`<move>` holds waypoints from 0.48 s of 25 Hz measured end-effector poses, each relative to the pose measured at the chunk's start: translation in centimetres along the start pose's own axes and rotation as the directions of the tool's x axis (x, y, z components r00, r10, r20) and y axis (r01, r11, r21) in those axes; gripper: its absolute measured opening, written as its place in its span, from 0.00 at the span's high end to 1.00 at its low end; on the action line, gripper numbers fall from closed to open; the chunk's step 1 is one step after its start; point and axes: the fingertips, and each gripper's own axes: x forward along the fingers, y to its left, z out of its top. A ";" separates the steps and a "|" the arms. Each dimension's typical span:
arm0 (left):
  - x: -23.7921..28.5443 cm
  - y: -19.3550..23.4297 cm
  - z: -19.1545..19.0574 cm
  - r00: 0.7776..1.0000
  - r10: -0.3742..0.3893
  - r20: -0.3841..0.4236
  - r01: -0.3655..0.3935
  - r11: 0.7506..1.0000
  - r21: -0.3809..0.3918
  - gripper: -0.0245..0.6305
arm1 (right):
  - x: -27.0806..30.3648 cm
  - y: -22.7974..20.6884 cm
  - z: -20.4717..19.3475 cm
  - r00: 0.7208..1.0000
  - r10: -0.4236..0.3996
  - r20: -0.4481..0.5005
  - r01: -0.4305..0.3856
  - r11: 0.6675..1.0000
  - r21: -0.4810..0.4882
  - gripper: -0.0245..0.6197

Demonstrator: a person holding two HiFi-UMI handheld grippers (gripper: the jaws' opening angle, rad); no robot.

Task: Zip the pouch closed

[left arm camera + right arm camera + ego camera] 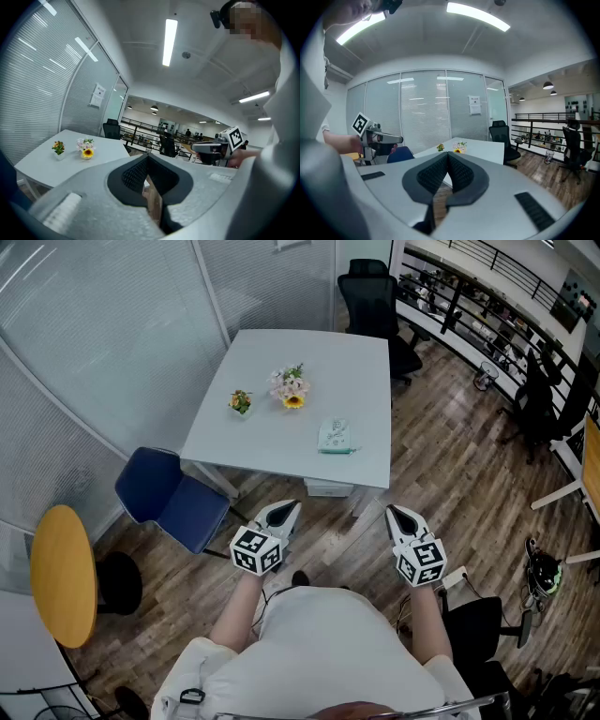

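The small pale green pouch (335, 436) lies on the white table (272, 362), mid-frame. Lower down, well apart from it, the left gripper (286, 511) and right gripper (399, 515) have jaws pressed together, holding nothing.

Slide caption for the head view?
Left gripper and right gripper shut, short of the table bearing the pouch.

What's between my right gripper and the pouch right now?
Head view: only wood floor and the white table's near edge separate the right gripper from the pouch. Nothing on the tabletop lies in between.
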 end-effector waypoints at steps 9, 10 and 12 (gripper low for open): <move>0.3 0.6 0.1 1.000 -0.011 -0.013 0.011 1.000 0.006 0.94 | 0.9 0.8 0.7 1.000 0.011 0.007 -0.011 1.000 -0.001 0.96; 0.4 0.7 0.2 1.000 -0.010 -0.015 0.010 1.000 0.009 0.94 | 1.0 0.9 0.7 1.000 0.009 0.007 -0.009 1.000 -0.002 0.96; 0.5 0.7 0.3 1.000 -0.009 -0.015 0.009 1.000 0.013 0.94 | 1.2 1.0 0.8 1.000 0.003 0.004 -0.002 1.000 -0.003 0.96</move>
